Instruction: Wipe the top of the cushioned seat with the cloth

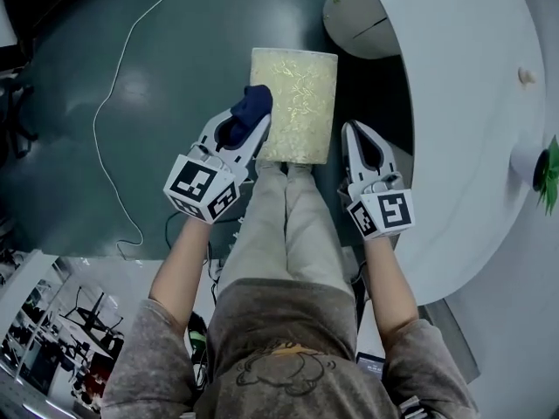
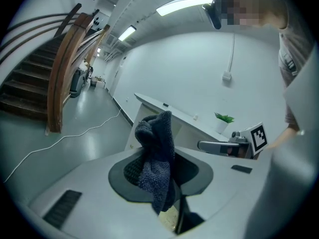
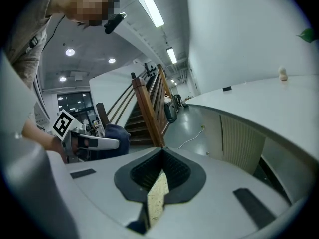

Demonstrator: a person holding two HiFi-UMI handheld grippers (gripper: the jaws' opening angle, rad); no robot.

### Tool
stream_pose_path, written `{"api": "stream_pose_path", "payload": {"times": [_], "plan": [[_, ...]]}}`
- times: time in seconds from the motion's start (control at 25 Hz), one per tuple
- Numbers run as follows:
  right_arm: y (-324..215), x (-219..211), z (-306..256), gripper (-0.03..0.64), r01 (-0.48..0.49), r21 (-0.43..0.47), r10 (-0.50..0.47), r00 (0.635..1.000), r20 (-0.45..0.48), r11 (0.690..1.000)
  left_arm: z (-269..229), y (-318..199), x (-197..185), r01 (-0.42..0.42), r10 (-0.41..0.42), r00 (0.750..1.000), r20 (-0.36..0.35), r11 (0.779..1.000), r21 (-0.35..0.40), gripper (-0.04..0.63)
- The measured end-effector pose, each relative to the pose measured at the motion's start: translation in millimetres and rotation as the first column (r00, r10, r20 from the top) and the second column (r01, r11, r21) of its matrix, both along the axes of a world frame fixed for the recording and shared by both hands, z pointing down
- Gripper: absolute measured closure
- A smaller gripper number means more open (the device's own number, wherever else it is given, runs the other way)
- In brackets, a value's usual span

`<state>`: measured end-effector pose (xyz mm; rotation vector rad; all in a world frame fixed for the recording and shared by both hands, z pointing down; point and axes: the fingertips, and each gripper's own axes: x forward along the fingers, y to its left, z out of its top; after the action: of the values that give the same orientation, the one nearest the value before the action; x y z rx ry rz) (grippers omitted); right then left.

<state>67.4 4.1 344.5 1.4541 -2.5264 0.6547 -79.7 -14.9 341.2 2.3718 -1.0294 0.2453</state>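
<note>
Left gripper (image 1: 247,126) clamps the bunched dark blue terry cloth (image 1: 253,103) at the left edge of the pale yellow patterned cushioned seat (image 1: 297,103); right gripper (image 1: 355,138), jaws together and seemingly empty, hangs beside its right edge; wiping looks about to start; next, press the cloth down and sweep across.

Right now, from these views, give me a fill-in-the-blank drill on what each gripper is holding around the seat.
1. The left gripper is shut on the dark blue ___.
2. The right gripper, jaws together, holds ___.
3. The two grippers flank the cushioned ___.
4. The white cable lies on the ___.
Missing words: cloth; nothing; seat; floor.
</note>
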Motion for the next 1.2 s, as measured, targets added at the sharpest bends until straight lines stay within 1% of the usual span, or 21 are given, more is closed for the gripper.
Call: {"api": "stream_pose_path", "payload": {"times": [0.28, 0.48, 0.6, 0.8, 1.0, 1.2], "plan": [[-6, 1, 39, 0.618, -0.023, -0.03, 0.024, 1.0, 0.011, 0.999, 52, -1, -1, -0.017, 0.017, 1.0, 0.011, 0.999, -0.046, 0.497], [-5, 3, 54, 0.618, -0.03, -0.051, 0.031, 0.999, 0.013, 0.998, 77, -2, 1, -0.04, 0.042, 0.999, 0.015, 0.997, -0.069, 0.497], [-5, 3, 59, 0.618, -0.026, -0.061, 0.027, 1.0, 0.01, 0.998, 89, -9, 0, -0.048, 0.05, 0.998, 0.032, 0.996, -0.074, 0.497], [-7, 2, 63, 0.618, -0.014, -0.066, 0.014, 1.0, 0.0, 0.998, 114, -25, -5, -0.038, 0.044, 0.996, 0.075, 0.996, -0.087, 0.497], [-13, 1, 67, 0.618, -0.009, -0.077, 0.008, 1.0, -0.004, 0.997, 146, -46, -13, -0.03, 0.043, 0.993, 0.11, 0.993, -0.117, 0.497], [-20, 3, 74, 0.618, -0.01, -0.084, 0.01, 1.0, -0.003, 0.996, 181, -74, -23, 0.013, 0.007, 0.99, 0.139, 0.989, -0.147, 0.497]]}}
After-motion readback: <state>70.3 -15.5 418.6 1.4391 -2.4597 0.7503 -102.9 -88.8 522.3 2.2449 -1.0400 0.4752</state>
